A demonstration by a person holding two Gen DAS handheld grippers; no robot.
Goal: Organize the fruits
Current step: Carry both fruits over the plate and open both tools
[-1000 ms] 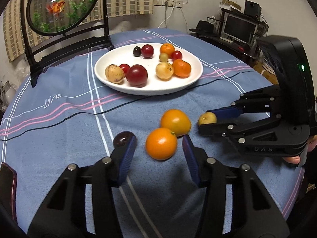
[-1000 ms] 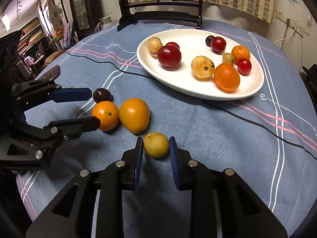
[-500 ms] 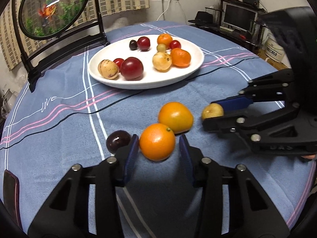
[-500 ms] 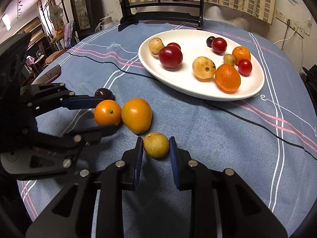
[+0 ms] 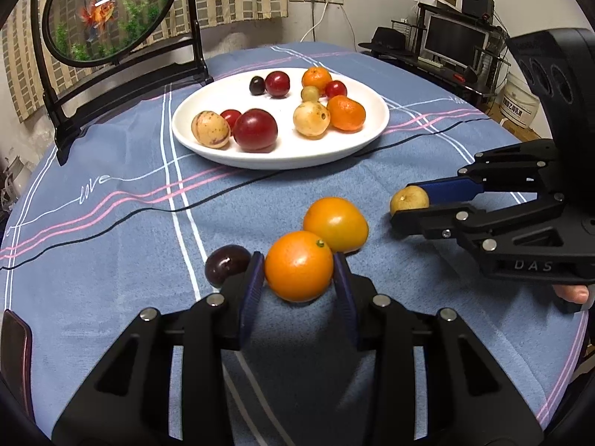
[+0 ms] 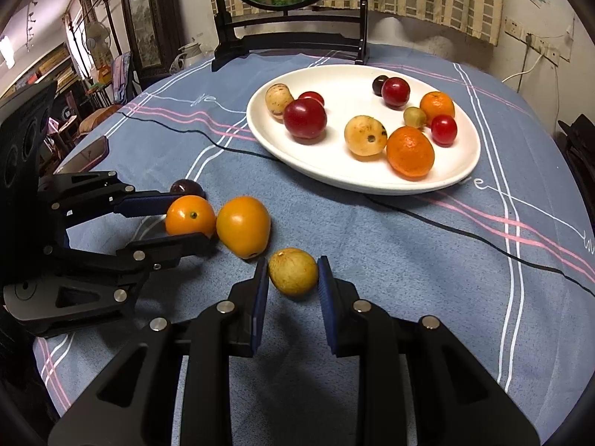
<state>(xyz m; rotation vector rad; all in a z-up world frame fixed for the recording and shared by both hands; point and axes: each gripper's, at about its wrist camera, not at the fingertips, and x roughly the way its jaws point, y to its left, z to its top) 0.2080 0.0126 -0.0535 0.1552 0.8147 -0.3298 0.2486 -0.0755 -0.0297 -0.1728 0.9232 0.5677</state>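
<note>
— Blue cloth covers your table (image 5: 111,223); why do four fruits lie near its front edge?

— They wait for the white plate (image 5: 372,132) at the middle. Your left gripper (image 5: 299,278) pinches the orange (image 5: 299,265); your right gripper (image 6: 292,286) is closed around the small yellow fruit (image 6: 293,271), with pads touching it.

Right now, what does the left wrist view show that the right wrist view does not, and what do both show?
Only the left wrist view shows the computer monitor on a desk and the white bucket.

Only the right wrist view shows the dark wooden cabinet and the standing fan.

Both show the white oval plate of fruit, the left gripper around the round orange citrus fruit, and the right gripper around the small yellow-brown fruit.
</note>
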